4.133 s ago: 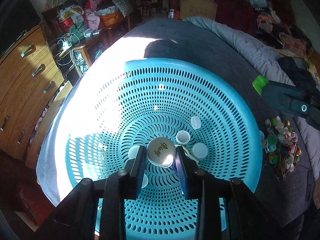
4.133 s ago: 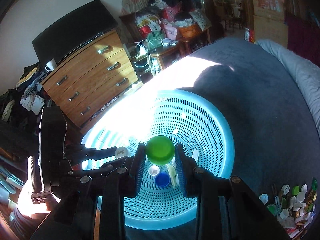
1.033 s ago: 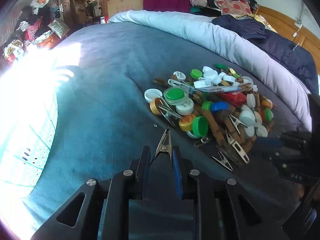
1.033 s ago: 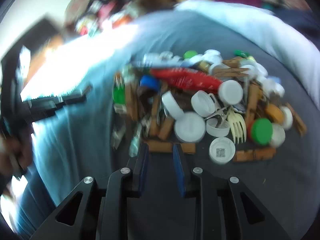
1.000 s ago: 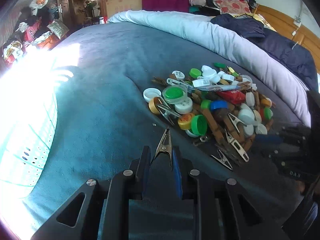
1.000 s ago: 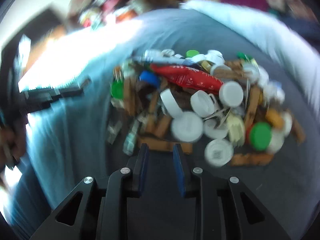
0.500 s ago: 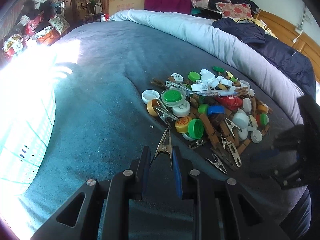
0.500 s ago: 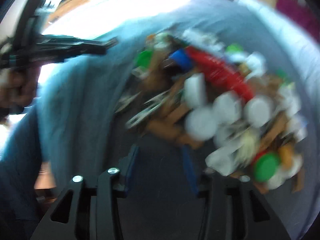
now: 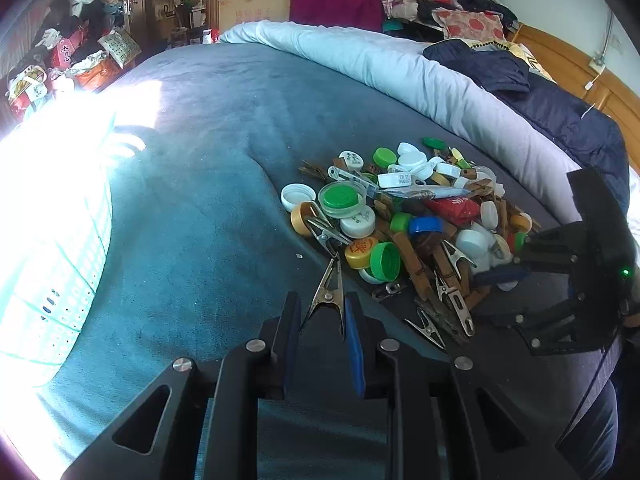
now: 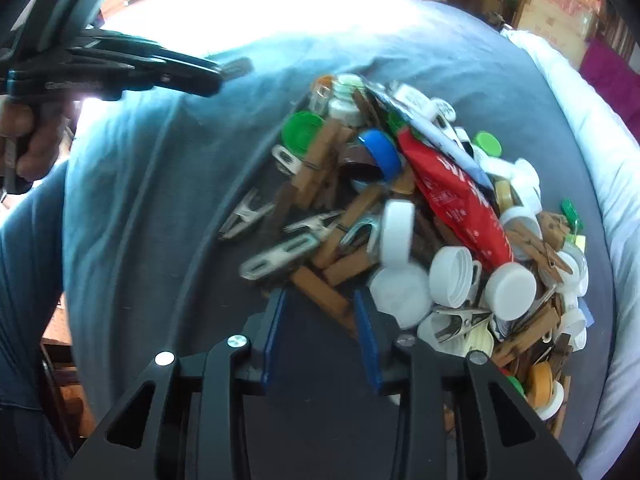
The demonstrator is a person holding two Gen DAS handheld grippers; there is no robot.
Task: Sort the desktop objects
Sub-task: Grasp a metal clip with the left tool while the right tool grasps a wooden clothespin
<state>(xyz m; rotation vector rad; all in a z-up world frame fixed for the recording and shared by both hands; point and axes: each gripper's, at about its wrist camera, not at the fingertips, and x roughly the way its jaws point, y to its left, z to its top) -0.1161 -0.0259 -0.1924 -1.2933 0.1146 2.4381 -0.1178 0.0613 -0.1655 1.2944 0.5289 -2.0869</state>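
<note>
A pile of bottle caps, wooden clothespins and metal clips [image 9: 404, 216] lies on the grey-blue bed cover; it also shows in the right wrist view [image 10: 420, 232]. My left gripper [image 9: 322, 312] is shut on a metal clip [image 9: 327, 292], held just above the cover at the pile's near edge. My right gripper [image 10: 318, 304] is open, its fingers on either side of a wooden clothespin [image 10: 324, 294] at the pile's edge. The right gripper also shows at the right of the left wrist view [image 9: 516, 268].
A turquoise perforated basket [image 9: 52, 264] sits at the far left, washed out by sunlight. A rolled pale quilt [image 9: 400, 68] and dark bedding run along the far side of the bed. A red packet [image 10: 456, 196] lies on the pile.
My right gripper has swung over to the pile's near edge and opened wider around a clothespin. My left gripper has stayed in place, still holding the metal clip.
</note>
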